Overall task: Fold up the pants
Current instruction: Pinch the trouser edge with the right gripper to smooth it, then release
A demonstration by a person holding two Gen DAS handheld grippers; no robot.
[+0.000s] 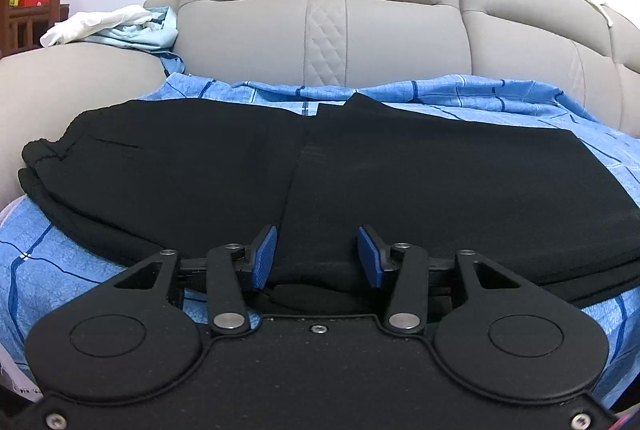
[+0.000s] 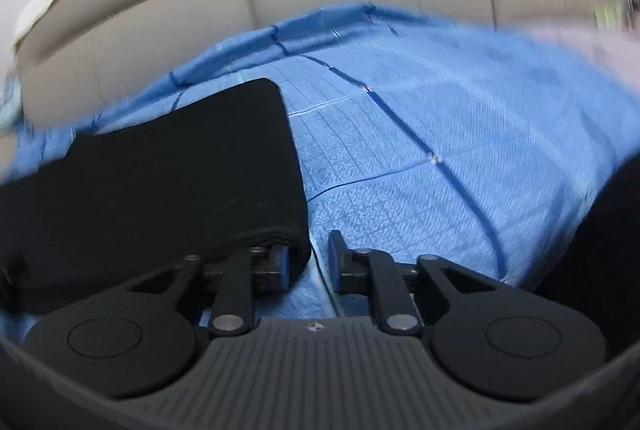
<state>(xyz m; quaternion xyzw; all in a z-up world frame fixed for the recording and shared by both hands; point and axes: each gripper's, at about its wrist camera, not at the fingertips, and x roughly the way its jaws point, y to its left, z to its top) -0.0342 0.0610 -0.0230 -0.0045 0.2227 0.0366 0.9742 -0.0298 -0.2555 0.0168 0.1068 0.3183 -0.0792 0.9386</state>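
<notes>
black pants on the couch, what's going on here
A person with a handheld gripper in each hand is folding black pants laid on a blue checked sheet over a grey sofa. The pants already lie doubled over. The left gripper is open at their near edge, with dark fabric between its fingers but not clamped. The right gripper is also open, beside the folded end of the pants, holding nothing. That view is blurred.

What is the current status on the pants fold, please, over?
Left gripper open, straddling near edge of black pants. Right gripper open, beside the fold's right corner. Pants folded over on blue checked sheet. Nothing in the way.
</notes>
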